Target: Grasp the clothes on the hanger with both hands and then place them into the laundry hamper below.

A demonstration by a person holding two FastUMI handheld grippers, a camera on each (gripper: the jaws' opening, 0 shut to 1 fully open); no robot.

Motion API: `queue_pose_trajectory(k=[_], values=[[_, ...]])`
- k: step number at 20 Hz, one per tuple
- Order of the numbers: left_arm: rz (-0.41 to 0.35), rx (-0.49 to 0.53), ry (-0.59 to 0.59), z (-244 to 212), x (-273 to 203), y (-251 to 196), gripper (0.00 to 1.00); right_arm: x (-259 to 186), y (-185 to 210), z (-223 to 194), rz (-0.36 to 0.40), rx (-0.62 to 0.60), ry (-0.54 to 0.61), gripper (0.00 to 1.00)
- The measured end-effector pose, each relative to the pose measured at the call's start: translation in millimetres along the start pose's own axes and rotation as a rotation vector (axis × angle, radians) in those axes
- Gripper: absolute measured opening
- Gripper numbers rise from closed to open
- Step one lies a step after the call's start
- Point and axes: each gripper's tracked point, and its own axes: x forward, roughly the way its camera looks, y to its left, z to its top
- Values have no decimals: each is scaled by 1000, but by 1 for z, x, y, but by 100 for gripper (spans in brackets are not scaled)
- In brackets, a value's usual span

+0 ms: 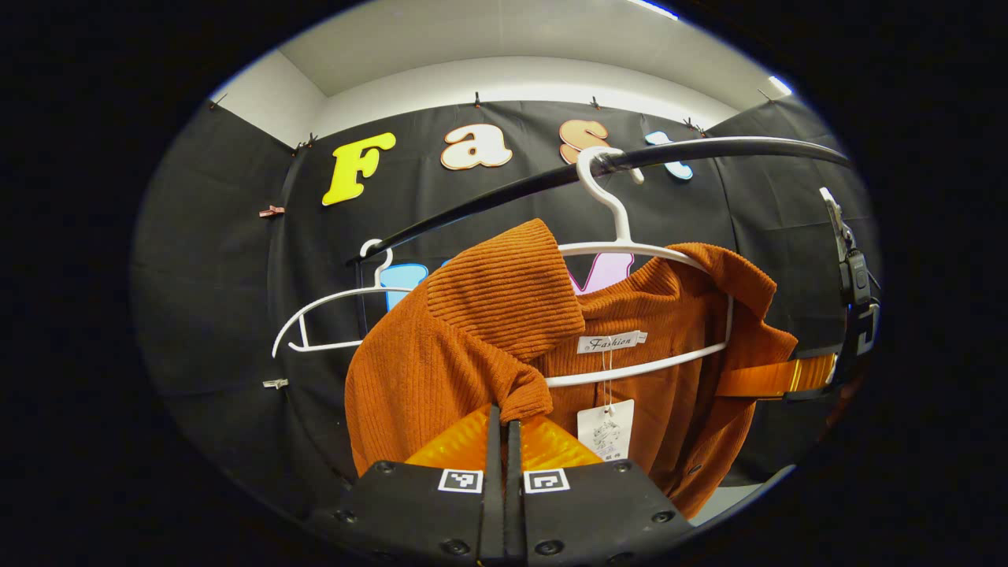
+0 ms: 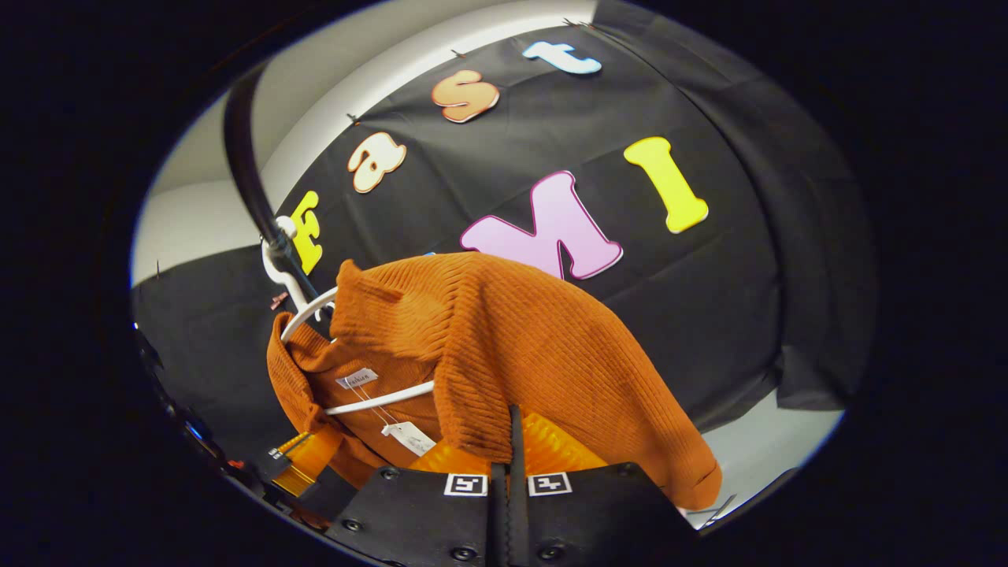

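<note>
A rust-orange ribbed sweater [image 1: 465, 339] hangs on a white hanger [image 1: 630, 252] hooked over a black rail [image 1: 709, 150]. My left gripper [image 1: 504, 421] is shut on a fold of the sweater's left shoulder, which is lifted off the hanger. In the right gripper view, my right gripper [image 2: 512, 429] is shut on the sweater [image 2: 535, 339] at its other shoulder, also pulled up clear of the hanger [image 2: 378, 398]. The right gripper [image 1: 776, 378] shows at the sweater's far side in the left gripper view, and the left gripper [image 2: 303, 465] sits low on the left in the right gripper view.
An empty white hanger [image 1: 331, 315] hangs on the same rail, left of the sweater. A paper tag [image 1: 605, 429] dangles from the collar. The rail [image 2: 248, 173] runs close above both grippers. Pale floor [image 2: 772, 441] lies below the booth wall.
</note>
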Motion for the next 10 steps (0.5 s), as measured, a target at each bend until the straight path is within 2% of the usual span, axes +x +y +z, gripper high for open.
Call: queue_pose_trajectory(k=[2,4,10], values=[[-29,-20,35,1,-2,-1,5,-4,-6,10,-11,-30,3,4],[-23,-23,49,7,-5,9,5,-9,-5,29,-8,-44,-28,4],[-1,-10,9,34,-11,26,4,-15,-18,94,-43,42,-200,4]])
